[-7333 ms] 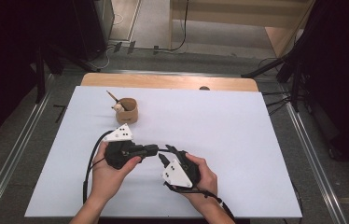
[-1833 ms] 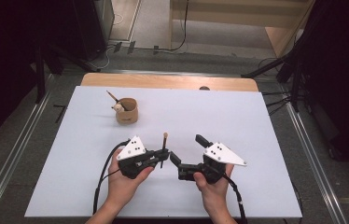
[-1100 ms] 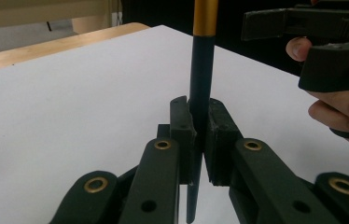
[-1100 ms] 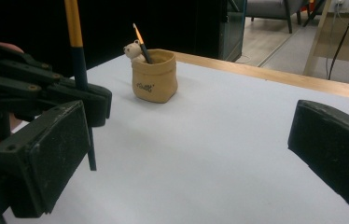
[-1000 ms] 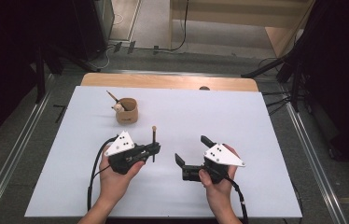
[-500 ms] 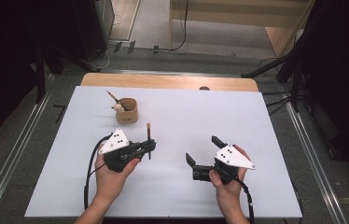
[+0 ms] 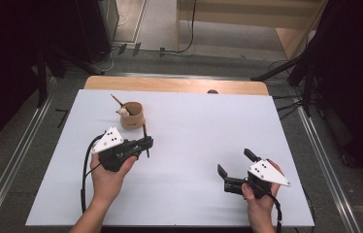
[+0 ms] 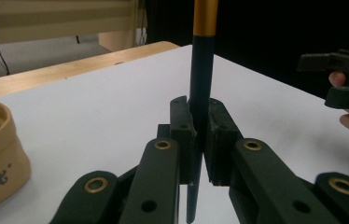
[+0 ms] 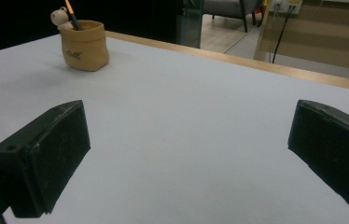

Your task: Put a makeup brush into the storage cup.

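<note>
Pen (image 8: 201,93) with a dark barrel and gold band stands upright, pinched in the left gripper (image 7: 145,144) just beside the cup (image 7: 133,115). That tan cup on the white table (image 7: 194,126) holds another pen and a small figure, and nothing lies between pen and cup. Since a second ago the left gripper has drifted toward the cup, while the right gripper (image 7: 233,167), jaws wide and empty, has moved off to the table's right

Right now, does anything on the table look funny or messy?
Nothing is spilled or broken. The left hand-held gripper holds a dark pen upright near the tan cup, which stands straight with another pen in it. The right hand-held gripper is open, with nothing in it.
</note>
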### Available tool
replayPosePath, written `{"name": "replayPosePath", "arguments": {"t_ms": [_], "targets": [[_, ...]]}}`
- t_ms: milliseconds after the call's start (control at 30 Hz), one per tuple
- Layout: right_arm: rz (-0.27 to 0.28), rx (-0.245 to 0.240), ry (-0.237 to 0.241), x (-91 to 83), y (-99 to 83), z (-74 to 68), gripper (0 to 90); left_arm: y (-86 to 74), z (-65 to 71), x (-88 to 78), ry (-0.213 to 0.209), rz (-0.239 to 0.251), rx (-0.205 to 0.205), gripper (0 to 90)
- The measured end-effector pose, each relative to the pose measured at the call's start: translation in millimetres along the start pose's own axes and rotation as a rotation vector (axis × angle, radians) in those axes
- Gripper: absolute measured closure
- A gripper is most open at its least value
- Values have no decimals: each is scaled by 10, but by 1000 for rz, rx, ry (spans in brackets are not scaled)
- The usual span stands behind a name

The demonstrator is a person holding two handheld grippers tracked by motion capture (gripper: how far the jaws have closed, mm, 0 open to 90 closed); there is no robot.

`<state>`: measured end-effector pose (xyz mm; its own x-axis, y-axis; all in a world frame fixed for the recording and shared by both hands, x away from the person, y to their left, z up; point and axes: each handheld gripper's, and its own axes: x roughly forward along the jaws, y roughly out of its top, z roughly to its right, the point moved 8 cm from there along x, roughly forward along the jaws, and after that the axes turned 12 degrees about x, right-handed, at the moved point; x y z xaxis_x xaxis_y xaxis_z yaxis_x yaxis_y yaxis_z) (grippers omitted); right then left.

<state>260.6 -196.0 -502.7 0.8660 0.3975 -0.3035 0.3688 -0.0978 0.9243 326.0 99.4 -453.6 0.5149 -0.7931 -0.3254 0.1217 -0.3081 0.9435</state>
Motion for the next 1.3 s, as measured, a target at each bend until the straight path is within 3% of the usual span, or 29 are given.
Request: {"name": "replayPosePath", "arguments": {"t_ms": [233, 667, 1200, 1300], "targets": [[-7, 3, -30, -163, -84, 236, 0, 4, -116, -16, 24, -8, -4, 837], [-5, 15, -23, -397, -194, 546, 0, 110, -281, 41, 55, 9, -10, 837], [-1, 23, -25, -550, -257, 734, 0, 261, -575, 100, 100, 48, -35, 836], [1, 31, -26, -556, -258, 747, 0, 293, -610, 118, 90, 62, -28, 836]]}}
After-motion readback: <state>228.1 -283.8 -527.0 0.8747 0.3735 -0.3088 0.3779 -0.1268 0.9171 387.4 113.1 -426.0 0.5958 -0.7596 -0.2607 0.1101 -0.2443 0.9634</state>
